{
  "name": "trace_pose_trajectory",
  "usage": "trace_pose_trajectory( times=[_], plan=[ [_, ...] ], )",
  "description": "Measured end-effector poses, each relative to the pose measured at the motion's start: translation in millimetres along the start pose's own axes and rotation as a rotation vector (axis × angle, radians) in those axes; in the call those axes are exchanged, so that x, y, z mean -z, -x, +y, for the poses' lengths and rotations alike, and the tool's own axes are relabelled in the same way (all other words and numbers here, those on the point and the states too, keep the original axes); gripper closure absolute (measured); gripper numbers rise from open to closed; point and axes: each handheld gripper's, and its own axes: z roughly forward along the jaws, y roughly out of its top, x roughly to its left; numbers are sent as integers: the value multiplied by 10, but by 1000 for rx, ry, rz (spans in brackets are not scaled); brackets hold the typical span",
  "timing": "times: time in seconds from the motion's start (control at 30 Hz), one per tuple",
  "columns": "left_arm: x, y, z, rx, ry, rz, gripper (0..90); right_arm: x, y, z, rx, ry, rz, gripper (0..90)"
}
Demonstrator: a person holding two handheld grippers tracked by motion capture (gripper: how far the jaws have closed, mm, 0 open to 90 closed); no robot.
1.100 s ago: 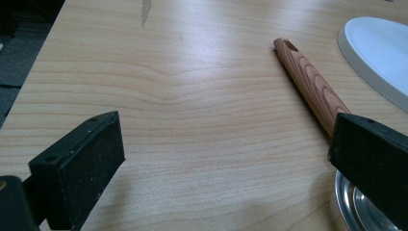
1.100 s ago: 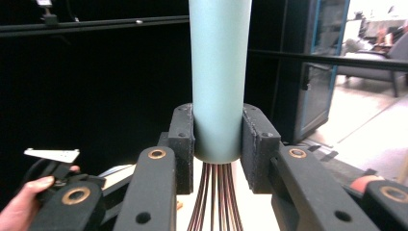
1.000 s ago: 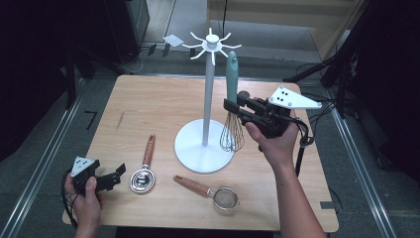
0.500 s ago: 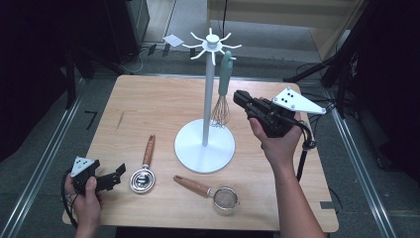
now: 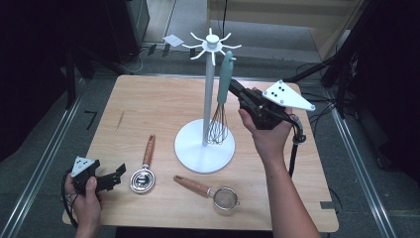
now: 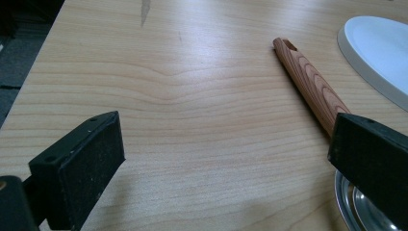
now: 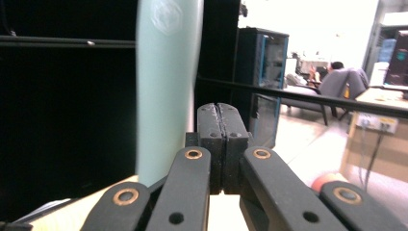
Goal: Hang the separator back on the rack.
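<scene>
A whisk (image 5: 221, 101) with a teal handle hangs from a prong at the top of the white stand (image 5: 208, 94), its wires down by the pole. My right gripper (image 5: 233, 86) is just right of the handle, shut, with nothing between its pads; its jaws have just been closing. In the right gripper view the teal handle (image 7: 166, 96) stands just left of the shut gripper (image 7: 221, 144). My left gripper (image 5: 118, 172) rests open near the table's front left corner. In the left gripper view that gripper (image 6: 226, 144) holds nothing.
A small steel cup with a wooden handle (image 5: 144, 171) lies right of the left gripper; its handle (image 6: 312, 86) runs beside the right jaw. A wooden-handled strainer (image 5: 218, 196) lies near the front edge. The stand's round base (image 5: 198, 153) takes the table's middle.
The whisk has gone from the right gripper's hold, low beside the pole, up onto the stand's prong. The right gripper has let go of it and shut. The left gripper has kept still.
</scene>
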Motion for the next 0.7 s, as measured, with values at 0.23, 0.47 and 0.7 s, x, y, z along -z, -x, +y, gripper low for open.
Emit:
trace_pose_trajectory(
  times=[0.23, 0.47, 0.7],
  plan=[
    [0, -2, -1, 4, 1, -3, 0, -90, -57, 89, 8, 4, 16, 900],
    [-1, -4, 0, 4, 1, -4, 0, -99, -96, 101, 10, 5, 16, 900],
    [0, -2, 0, 3, 1, -2, 0, -77, -184, 104, 15, 2, 16, 900]
  ],
)
